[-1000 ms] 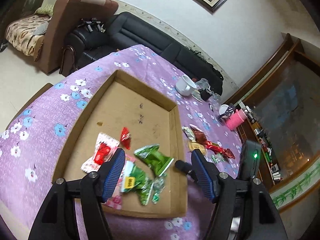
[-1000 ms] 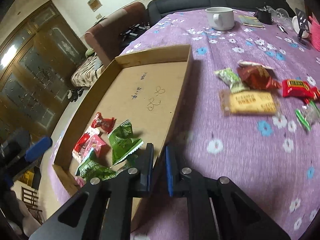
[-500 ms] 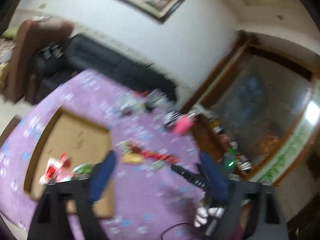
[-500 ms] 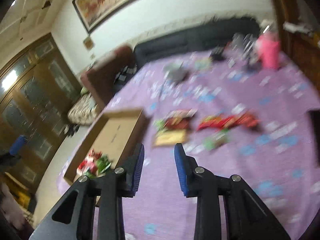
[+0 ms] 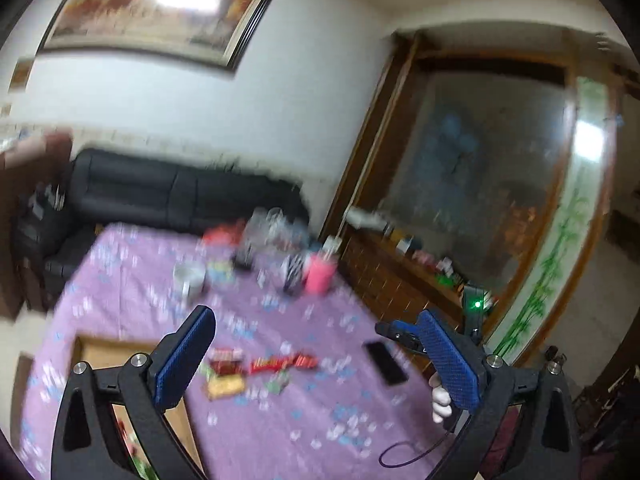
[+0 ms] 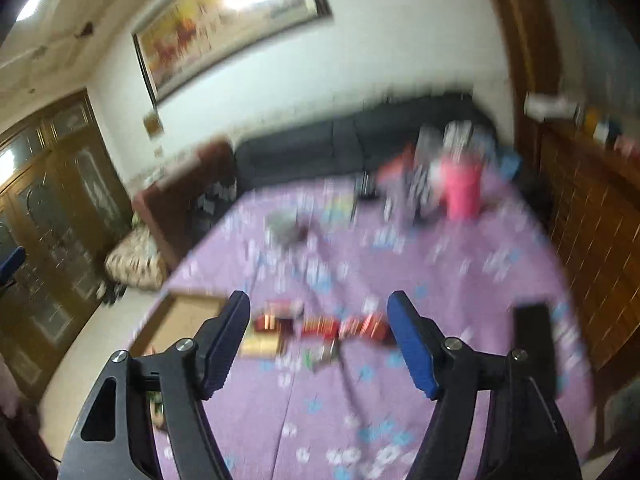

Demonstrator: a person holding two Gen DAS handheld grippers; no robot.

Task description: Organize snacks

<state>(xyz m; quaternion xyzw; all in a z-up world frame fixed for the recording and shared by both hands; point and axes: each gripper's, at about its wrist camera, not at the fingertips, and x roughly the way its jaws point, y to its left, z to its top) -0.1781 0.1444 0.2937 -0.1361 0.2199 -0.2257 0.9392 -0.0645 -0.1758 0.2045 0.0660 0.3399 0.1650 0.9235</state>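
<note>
Both the left gripper [image 5: 316, 354] and the right gripper [image 6: 318, 338] hover with jaws wide and empty above the purple worktop [image 6: 460, 280]. The loose snack packets [image 6: 320, 326] lie beside the cardboard tray [image 6: 180, 320]. It seems best to lower slowly over one packet and pinch its edge.

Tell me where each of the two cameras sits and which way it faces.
Left wrist: on the left gripper, raised, facing across the purple flowered tablecloth toward the black sofa; both blue-padded fingers show, plus a white-gloved hand.
Right wrist: on the right gripper, facing the same way; both fingers show.
Shared: tablecloth, sofa, pink cup, red snack packets, cardboard tray.
</note>
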